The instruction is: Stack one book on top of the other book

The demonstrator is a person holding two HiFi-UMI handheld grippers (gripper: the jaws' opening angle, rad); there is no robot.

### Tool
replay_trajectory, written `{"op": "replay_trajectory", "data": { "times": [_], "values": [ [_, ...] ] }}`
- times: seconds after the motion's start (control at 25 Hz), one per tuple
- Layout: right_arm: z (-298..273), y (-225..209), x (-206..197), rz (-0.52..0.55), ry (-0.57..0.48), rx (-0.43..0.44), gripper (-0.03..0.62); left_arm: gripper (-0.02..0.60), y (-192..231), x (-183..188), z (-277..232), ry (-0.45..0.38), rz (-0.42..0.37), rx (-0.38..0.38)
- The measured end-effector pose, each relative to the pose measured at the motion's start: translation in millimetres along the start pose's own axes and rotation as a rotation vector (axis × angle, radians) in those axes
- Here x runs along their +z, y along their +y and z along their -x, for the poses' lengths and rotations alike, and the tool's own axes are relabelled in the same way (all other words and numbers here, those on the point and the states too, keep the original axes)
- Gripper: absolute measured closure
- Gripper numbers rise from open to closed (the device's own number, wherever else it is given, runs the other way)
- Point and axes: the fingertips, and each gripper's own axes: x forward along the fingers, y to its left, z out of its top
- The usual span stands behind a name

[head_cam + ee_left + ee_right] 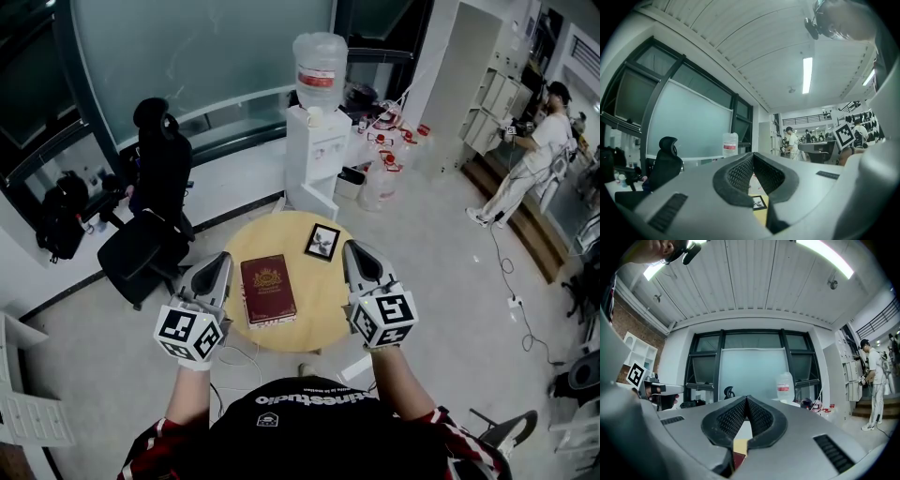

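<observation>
A dark red book [268,290] with gold print lies flat on the round wooden table [309,319]. A small black book with a pale picture on its cover [322,242] lies near the table's far edge, apart from the red one. My left gripper [223,255] hovers at the table's left edge, beside the red book, jaws together and empty. My right gripper [351,246] hangs over the right edge, just right of the black book, also shut on nothing. The left gripper view shows closed tips [753,153] with the black book [758,202] below. Beneath the right gripper's closed tips [746,398] shows the red book [738,459].
A white water dispenser [317,141] stands behind the table. A black office chair [150,225] is at the left, with a black bag [61,220] beyond it. A person in white [534,155] stands far right. Cables run over the floor [511,281].
</observation>
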Motion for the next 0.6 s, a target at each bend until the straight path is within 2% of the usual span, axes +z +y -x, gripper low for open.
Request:
{"op": "replay_trajectory", "data": {
  "times": [0.6],
  "values": [
    [18, 12, -9, -0.010, 0.013, -0.017, 0.566, 0.565, -2, -6, 18, 0.008, 0.008, -0.013]
  ]
}}
